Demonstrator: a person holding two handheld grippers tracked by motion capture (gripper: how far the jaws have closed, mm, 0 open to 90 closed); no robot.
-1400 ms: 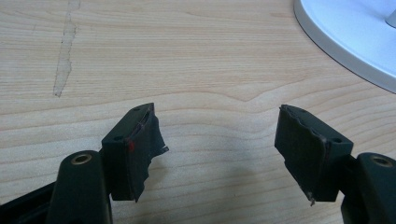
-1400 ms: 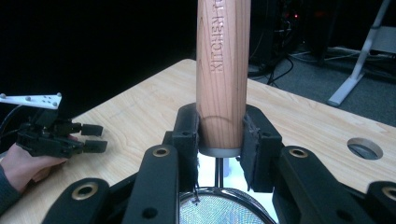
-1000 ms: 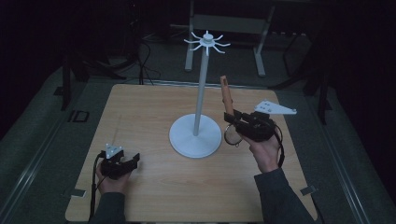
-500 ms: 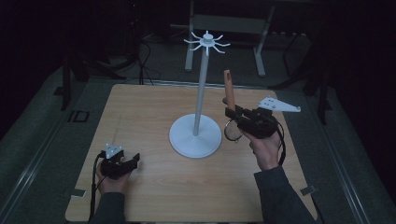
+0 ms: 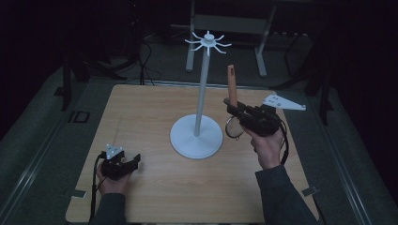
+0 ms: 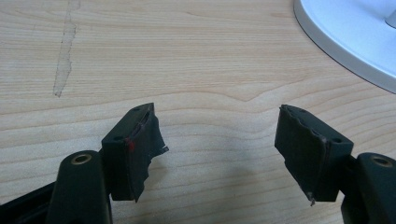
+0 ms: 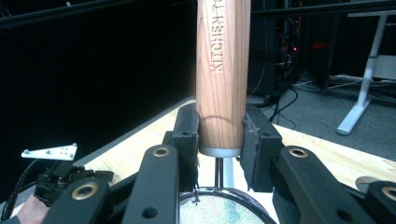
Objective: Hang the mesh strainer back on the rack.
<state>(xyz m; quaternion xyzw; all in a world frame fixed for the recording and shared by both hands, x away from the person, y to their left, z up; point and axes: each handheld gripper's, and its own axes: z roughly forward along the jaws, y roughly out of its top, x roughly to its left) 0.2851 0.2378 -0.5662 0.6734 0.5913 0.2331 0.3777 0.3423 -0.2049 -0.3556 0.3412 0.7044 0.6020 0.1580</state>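
Item: wooden-handled strainer [image 7: 222, 70], clamped between the right gripper [image 5: 237, 110] jaws, handle now upright rather than tilted, mesh below. Hook stand [image 5: 201, 93] just beside the jaws; hanging seems next. Left gripper [image 5: 123, 164]: jaws apart, empty, on the surface [image 5: 155, 112].

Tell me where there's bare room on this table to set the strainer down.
Bare wood lies left of the stand's white base, up to the table's far left corner, and along the near edge between both forearms. It is tighter between base and right hand-held gripper, which grips the strainer's wooden handle.
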